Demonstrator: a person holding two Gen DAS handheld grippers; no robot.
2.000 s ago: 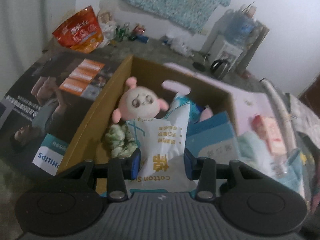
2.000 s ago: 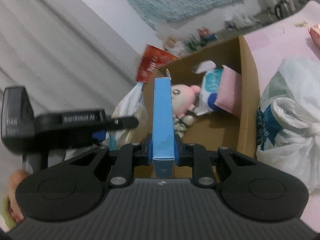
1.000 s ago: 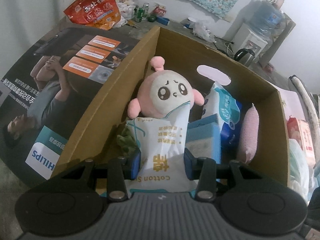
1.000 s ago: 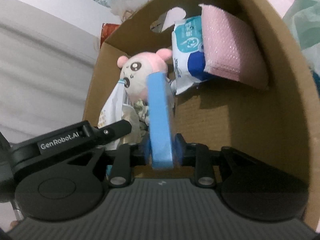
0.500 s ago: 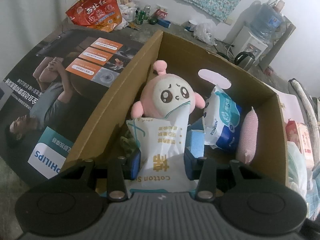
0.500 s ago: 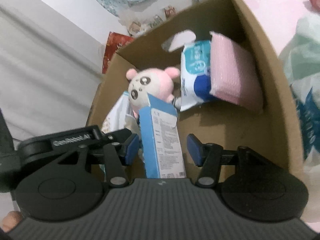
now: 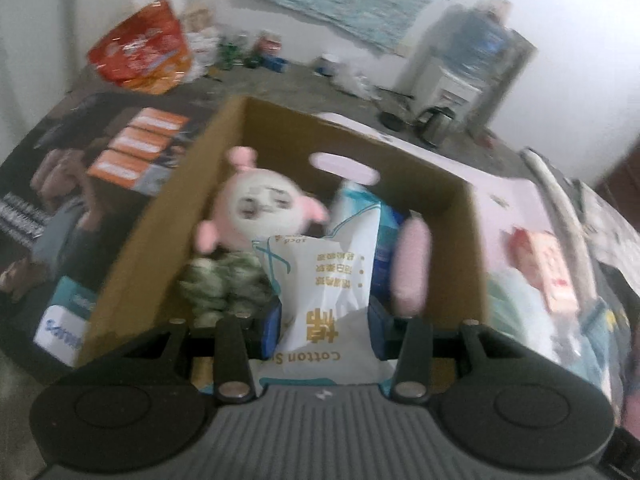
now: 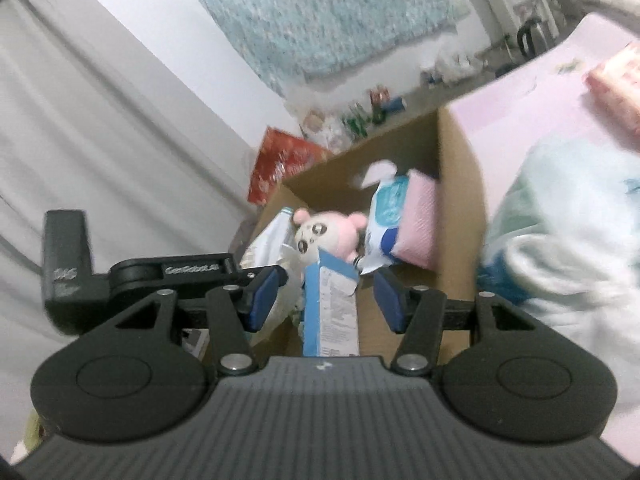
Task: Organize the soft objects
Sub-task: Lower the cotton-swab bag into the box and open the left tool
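Note:
A cardboard box (image 7: 160,216) holds a pink plush doll (image 7: 256,208), a green scrunchie (image 7: 220,284), a blue-white wipes pack (image 7: 386,236) and a pink sponge (image 7: 412,264). My left gripper (image 7: 324,322) is shut on a white "Cotton" pack (image 7: 324,292) over the box's near edge. My right gripper (image 8: 326,294) is open; a blue carton (image 8: 330,312) stands in the box (image 8: 460,208) between its fingers, untouched. The doll (image 8: 328,236), wipes (image 8: 384,212) and sponge (image 8: 418,220) lie beyond it.
A Philips printed carton (image 7: 80,184) lies left of the box. A pink surface (image 8: 532,120) to the right carries white-green plastic bags (image 8: 560,232) and a red-pink packet (image 7: 548,268). A red snack bag (image 7: 144,60) and clutter lie at the back.
My right gripper let go of the blue carton inside the box and drew back and up. My left gripper, still holding the white pack, pulled back a little.

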